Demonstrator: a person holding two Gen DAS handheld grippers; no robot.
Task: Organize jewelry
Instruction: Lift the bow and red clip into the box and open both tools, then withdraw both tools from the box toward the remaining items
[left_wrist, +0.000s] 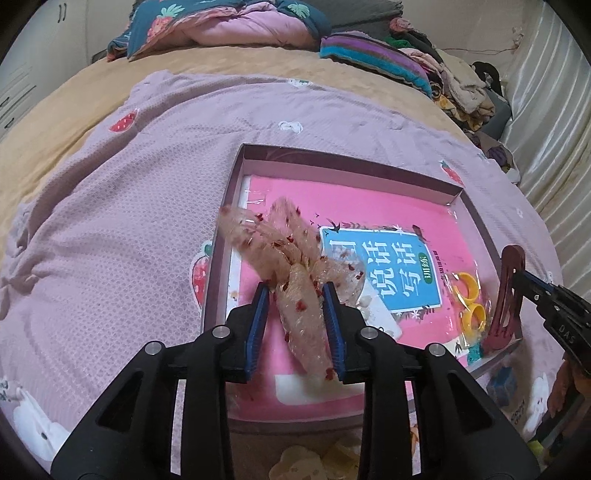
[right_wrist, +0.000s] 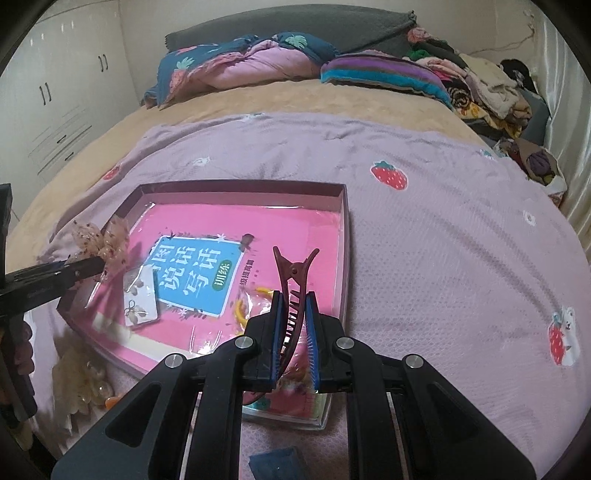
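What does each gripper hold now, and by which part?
The left gripper has the sheer speckled bow between its pads at its gathered middle and tail. The right gripper is shut on the dark red hair clip, at its toothed shaft.

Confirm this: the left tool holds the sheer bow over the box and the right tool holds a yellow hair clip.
Wrong on colour. The right tool holds a dark red hair clip, as the right wrist view shows; the yellow rings lie in the box. The left tool does hold the sheer bow over the box.

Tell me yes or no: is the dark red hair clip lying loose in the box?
No, the right hand-held gripper holds the dark red hair clip upright above the box.
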